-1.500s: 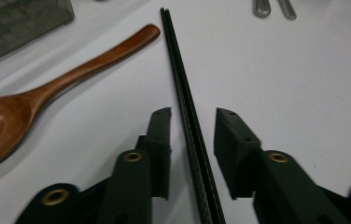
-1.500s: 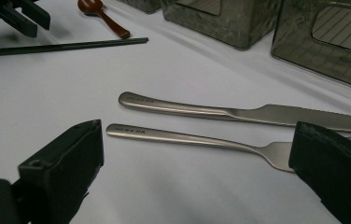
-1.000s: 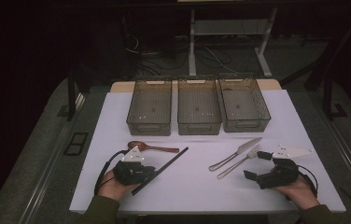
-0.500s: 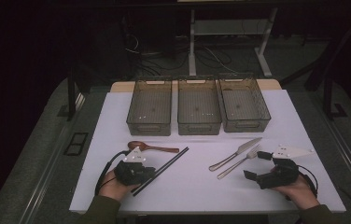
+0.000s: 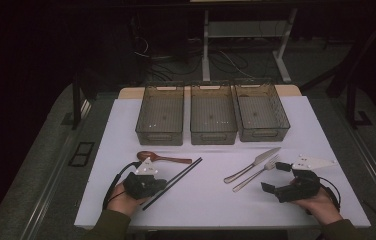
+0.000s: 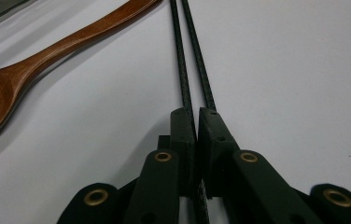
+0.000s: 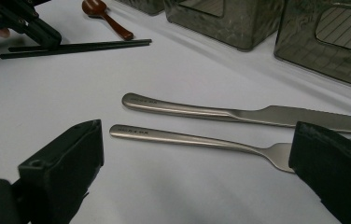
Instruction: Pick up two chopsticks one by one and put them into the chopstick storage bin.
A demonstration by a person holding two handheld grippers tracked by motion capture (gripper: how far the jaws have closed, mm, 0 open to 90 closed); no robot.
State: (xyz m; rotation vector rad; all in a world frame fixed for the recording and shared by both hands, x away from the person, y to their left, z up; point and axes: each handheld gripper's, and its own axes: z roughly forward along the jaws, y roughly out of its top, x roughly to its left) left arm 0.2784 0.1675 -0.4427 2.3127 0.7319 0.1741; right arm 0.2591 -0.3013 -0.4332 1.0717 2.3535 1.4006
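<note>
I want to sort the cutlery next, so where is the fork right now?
In the high view the fork lies on the table's right half, alongside the knife on its near side, just ahead of the open right gripper.

This looks like a lab or test room rather than a home. A white-topped table (image 5: 326, 130) stands on a dark floor, with cables (image 5: 176, 60) trailing below a metal-framed bench (image 5: 241, 30) behind it. Three identical mesh bins (image 5: 211, 120) sit in a tidy row; the dim background hides the rest, so it is hard to be sure.
</note>
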